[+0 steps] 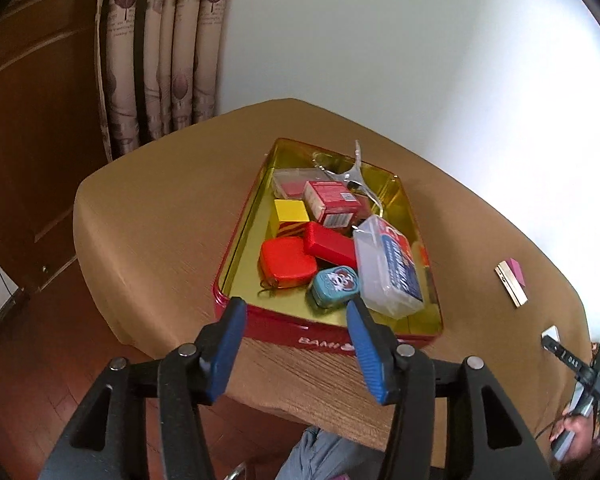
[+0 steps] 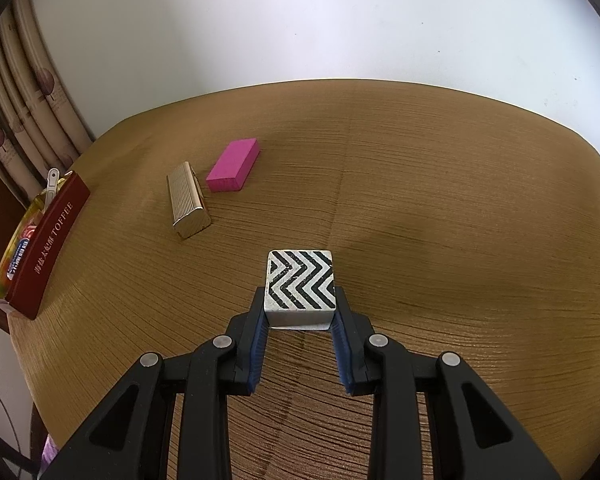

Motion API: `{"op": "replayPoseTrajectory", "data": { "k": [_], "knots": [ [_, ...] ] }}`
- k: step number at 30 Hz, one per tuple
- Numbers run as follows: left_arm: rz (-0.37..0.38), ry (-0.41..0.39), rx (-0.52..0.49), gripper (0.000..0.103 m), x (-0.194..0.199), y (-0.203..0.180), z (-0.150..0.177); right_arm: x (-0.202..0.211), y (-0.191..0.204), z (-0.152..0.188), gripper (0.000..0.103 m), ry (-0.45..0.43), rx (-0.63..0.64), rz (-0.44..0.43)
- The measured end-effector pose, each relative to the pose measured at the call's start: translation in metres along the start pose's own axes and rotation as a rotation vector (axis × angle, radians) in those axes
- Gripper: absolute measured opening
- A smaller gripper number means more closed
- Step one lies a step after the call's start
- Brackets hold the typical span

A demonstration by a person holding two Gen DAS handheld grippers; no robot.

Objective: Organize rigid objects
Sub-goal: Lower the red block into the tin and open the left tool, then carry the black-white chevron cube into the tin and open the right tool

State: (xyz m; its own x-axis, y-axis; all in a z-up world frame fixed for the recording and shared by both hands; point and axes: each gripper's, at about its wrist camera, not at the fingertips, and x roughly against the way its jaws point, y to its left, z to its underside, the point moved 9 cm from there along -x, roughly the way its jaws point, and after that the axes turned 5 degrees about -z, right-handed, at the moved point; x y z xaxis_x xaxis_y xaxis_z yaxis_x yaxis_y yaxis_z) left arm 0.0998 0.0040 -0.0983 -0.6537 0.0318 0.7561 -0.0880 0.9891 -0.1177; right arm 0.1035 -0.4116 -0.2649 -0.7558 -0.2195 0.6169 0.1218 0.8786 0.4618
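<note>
A red tin [image 1: 284,326] with a gold inside lies on the tan table. It holds several things: a yellow cube [image 1: 291,211], red boxes [image 1: 332,202], an orange tape measure [image 1: 286,262], a small teal tin [image 1: 335,285], a clear plastic case [image 1: 388,272] and a metal tool [image 1: 354,174]. My left gripper [image 1: 296,308] hovers open over the tin's near wall, with nothing between its blue pads. My right gripper [image 2: 300,294] is shut on a black-and-white zigzag block [image 2: 300,278] low at the table surface.
A pink block [image 2: 234,166] and a ribbed gold case [image 2: 188,204] lie on the table beyond the right gripper. The red tin [image 2: 48,248] stands at the left edge of that view. A curtain [image 1: 160,60] and brown door [image 1: 28,120] stand behind the table.
</note>
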Motion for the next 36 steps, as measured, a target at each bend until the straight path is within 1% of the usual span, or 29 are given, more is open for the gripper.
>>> {"op": "replayPoseTrajectory", "data": {
  "k": [2,5,9,12,14,15,17,20,23,26,32,36],
  "knots": [
    [-0.009,-0.013,-0.015,0.054,0.003,-0.002,0.001,0.001,0.001,-0.001,0.028,0.007,-0.003,-0.004],
    [0.005,-0.021,-0.019,0.054,0.006,-0.005,0.001,0.007,0.010,-0.004,0.028,0.008,-0.005,-0.017],
    [0.023,-0.017,-0.005,0.054,0.009,-0.005,0.004,0.021,0.045,-0.018,0.028,-0.003,0.016,-0.079],
    [0.044,0.009,0.026,0.054,0.005,-0.002,0.008,0.026,0.086,-0.034,0.028,0.001,0.035,-0.162],
    [0.057,0.030,0.040,0.054,0.001,0.000,0.010,0.027,0.119,-0.047,0.028,0.003,0.053,-0.221],
    [0.060,0.038,0.049,0.054,0.000,0.001,0.011,0.026,0.142,-0.055,0.028,0.005,0.071,-0.260],
    [0.075,0.050,0.064,0.054,-0.001,0.002,0.012,0.021,0.175,-0.068,0.028,0.011,0.109,-0.297],
    [0.079,0.046,0.079,0.054,0.001,0.004,0.012,0.004,0.234,-0.085,0.028,0.034,0.166,-0.360],
    [0.087,0.061,0.084,0.054,-0.002,0.005,0.013,-0.020,0.282,-0.095,0.028,0.060,0.229,-0.378],
    [0.092,0.079,0.097,0.054,-0.006,0.007,0.015,-0.049,0.322,-0.100,0.028,0.109,0.254,-0.404],
    [0.104,0.100,0.124,0.054,-0.012,0.013,0.016,-0.094,0.364,-0.097,0.028,0.168,0.319,-0.383],
    [0.116,0.119,0.138,0.054,-0.016,0.015,0.019,-0.116,0.370,-0.096,0.028,0.190,0.319,-0.364]
  ]
}}
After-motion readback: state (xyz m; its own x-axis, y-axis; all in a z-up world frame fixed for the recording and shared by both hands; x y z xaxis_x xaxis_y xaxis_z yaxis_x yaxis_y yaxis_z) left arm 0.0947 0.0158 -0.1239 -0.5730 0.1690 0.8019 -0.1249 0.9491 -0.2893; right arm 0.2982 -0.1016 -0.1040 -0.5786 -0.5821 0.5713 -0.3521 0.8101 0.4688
